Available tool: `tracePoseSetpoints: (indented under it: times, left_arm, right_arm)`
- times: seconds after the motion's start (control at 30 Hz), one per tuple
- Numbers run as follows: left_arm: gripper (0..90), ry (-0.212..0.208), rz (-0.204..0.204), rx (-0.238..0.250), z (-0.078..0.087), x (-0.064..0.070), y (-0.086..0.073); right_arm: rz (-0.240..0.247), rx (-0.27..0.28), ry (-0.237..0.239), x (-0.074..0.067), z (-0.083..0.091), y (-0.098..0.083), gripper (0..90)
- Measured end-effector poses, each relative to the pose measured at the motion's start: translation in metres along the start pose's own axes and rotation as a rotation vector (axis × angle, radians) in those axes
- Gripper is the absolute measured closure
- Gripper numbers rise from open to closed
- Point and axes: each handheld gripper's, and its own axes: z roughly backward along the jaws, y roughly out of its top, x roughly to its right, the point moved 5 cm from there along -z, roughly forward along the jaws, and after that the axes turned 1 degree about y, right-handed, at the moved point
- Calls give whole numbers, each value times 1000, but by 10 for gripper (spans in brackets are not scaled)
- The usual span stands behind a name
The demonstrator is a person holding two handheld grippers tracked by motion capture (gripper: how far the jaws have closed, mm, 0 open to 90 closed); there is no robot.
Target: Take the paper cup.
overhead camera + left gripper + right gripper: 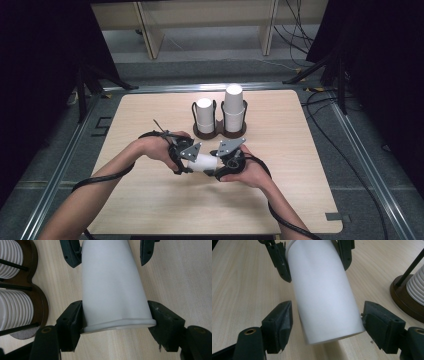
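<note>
A white tapered paper cup (204, 162) lies level above the pale wooden table (150, 200), held between the two hand-held grippers near the table's middle. The left gripper (117, 320) has its jaws clamped on the cup's wide rimmed end, both pads pressed against the wall. In the right gripper view, the right gripper (327, 322) straddles the narrower closed end; its left pad stands a little off the wall and its right pad sits at the base edge, so the jaws look apart rather than gripping, though contact on the right side is hard to judge.

The thin wall is the weak point: a harder squeeze at the rim would likely crease or oval the mouth. If the left jaws let go before the right ones bite, the cup would probably drop and roll. A twist between the two hands could also buckle it.

Behind the hands, well apart from them, stands a dark brown two-post cup holder (220, 131) with two stacks of white cups (233, 107). The near half of the table is bare wood, with open room to both sides and toward the front edge
</note>
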Motion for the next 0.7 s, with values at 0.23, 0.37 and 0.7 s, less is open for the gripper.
tracePoseSetpoints:
  times: [0.23, 0.37, 0.7]
  left_arm:
    - [313, 0, -6, 2, 0, 0, 2]
    - [313, 1, -10, 5, 0, 0, 3]
    - [314, 0, -18, 10, 1, -1, 4]
  right_arm:
    - [-2, -2, 3, -1, -1, 0, 261]
    - [-30, -10, -2, -3, 0, -2, 261]
    - [33, -1, -16, 0, -2, -1, 258]
